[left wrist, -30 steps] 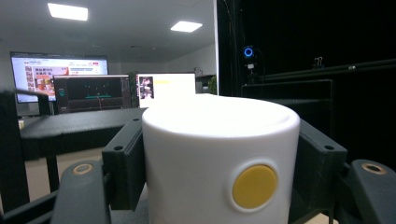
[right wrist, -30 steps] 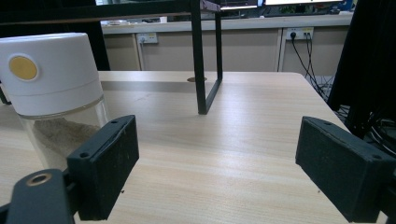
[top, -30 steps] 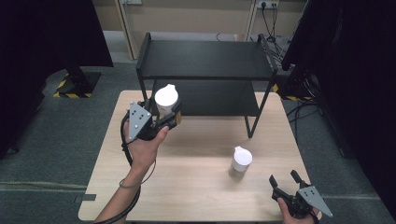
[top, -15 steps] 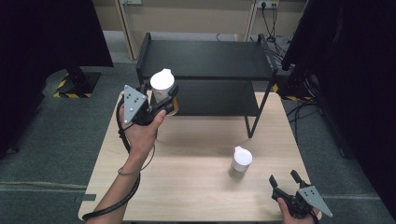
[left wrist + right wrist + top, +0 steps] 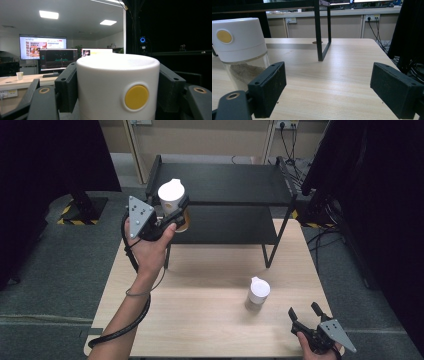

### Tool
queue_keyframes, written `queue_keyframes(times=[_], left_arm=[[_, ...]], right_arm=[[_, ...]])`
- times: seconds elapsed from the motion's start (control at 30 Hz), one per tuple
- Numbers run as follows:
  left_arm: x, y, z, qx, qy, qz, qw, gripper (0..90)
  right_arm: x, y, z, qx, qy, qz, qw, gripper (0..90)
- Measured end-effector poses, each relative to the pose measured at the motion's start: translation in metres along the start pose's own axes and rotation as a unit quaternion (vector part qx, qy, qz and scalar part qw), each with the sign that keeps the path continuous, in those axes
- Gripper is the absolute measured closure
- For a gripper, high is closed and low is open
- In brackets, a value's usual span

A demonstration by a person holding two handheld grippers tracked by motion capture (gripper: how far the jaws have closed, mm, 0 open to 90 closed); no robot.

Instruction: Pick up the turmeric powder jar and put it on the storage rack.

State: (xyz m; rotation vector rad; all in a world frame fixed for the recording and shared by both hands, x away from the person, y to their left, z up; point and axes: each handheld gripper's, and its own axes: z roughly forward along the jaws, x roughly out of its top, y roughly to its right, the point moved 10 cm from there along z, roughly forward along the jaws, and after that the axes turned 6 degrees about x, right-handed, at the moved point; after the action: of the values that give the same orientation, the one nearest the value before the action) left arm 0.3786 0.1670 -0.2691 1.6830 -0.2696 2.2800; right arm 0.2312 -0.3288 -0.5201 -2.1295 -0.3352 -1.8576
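A white-capped jar (image 5: 173, 201) with a yellow dot (image 5: 136, 97) is held up in the air at the left end of the black shelf rack (image 5: 225, 182). My left gripper (image 5: 176, 216) is shut on it, its pads (image 5: 66, 88) pressing both sides of the white cap (image 5: 117, 82). A second white-capped jar (image 5: 257, 293), holding sandy powder (image 5: 244, 72), stands on the wooden table (image 5: 200, 320) right of centre. My right gripper (image 5: 306, 311) rests open near the table's front right corner, its pads (image 5: 268, 86) wide apart and the jar off to its left.
The two-tier black rack stands across the back of the table, and one leg (image 5: 318, 30) comes down near the middle. Dark curtains (image 5: 380, 195) flank both sides. Monitors (image 5: 57, 58) glow in the room beyond.
My left gripper has lifted the jar and carried it up and away from the table toward the rack's upper level. The right gripper and the standing jar have stayed still.
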Motion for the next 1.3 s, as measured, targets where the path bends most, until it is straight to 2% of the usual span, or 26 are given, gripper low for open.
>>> queue_keyframes(times=[0.23, 0.53, 0.83, 1.17, 1.3], left_arm=[[0.018, -0.006, 0.008, 0.013, 0.012, 0.004, 0.9998, 30.7], [0.030, -0.011, 0.014, 0.021, 0.020, 0.006, 0.9996, 30.7], [0.037, -0.017, 0.028, 0.032, 0.013, 0.002, 0.9994, 30.7], [0.043, -0.025, 0.053, 0.055, 0.000, 0.016, 0.9984, 30.7], [0.043, -0.026, 0.056, 0.060, -0.002, 0.018, 0.9981, 30.7]], right_arm=[[0.000, 0.000, 0.000, -0.001, -0.001, -0.001, 1.0000, 13.6], [0.000, 0.000, 0.000, -0.001, -0.001, -0.001, 1.0000, 13.6], [0.000, 0.000, 0.000, -0.001, 0.000, 0.000, 1.0000, 13.6], [0.000, 0.000, 0.000, 0.000, -0.001, 0.001, 1.0000, 13.7], [0.000, 0.000, 0.000, 0.000, -0.002, 0.001, 1.0000, 13.6]])
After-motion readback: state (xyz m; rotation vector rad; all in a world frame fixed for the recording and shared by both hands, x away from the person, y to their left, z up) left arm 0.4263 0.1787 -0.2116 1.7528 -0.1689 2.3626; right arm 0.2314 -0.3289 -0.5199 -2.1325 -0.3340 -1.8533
